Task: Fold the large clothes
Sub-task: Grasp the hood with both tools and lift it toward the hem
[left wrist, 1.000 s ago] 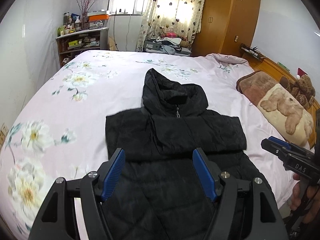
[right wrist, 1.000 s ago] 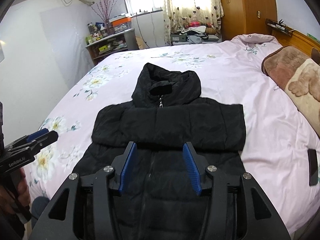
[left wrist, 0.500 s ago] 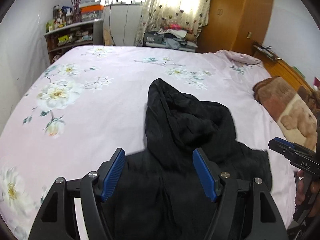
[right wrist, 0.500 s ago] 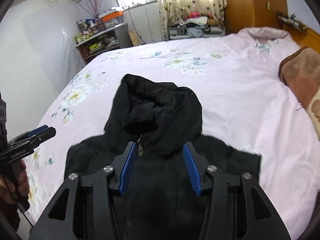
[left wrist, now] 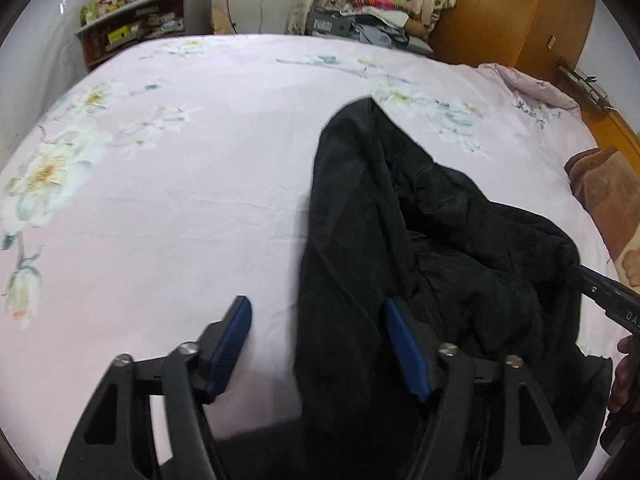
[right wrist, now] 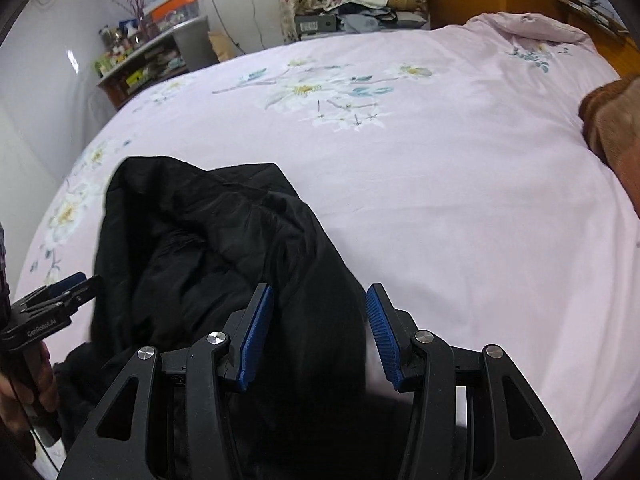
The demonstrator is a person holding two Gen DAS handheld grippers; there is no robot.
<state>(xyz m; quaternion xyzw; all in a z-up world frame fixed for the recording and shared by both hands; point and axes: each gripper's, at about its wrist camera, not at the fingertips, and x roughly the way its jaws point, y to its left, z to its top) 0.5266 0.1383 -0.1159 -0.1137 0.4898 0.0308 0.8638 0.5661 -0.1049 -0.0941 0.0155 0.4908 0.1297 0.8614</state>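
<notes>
A black hooded jacket (left wrist: 400, 220) lies on the pink floral bed cover (left wrist: 180, 200); only its hood and upper part show. My left gripper (left wrist: 317, 305) hangs low over the hood's left edge. Its jaws are closing, with dark fabric between them, and the blue pads do not press it. In the right wrist view my right gripper (right wrist: 320, 290) straddles the right edge of the jacket (right wrist: 208, 248), and its pads stand apart from the cloth. Each gripper also shows at the edge of the other's view: the right gripper (left wrist: 600, 292) and the left gripper (right wrist: 60, 292), each held by a hand.
A brown plush blanket (left wrist: 604, 196) lies at the right side of the bed. Beyond the bed stand a cluttered shelf (left wrist: 132, 28), a pile of clothes (left wrist: 368, 20) under the curtain, and a wooden wardrobe (left wrist: 500, 12). Bare bed cover (right wrist: 440, 200) stretches past the hood.
Both grippers have moved forward and down, from over the jacket's folded body to the two sides of its hood. The left jaws have narrowed.
</notes>
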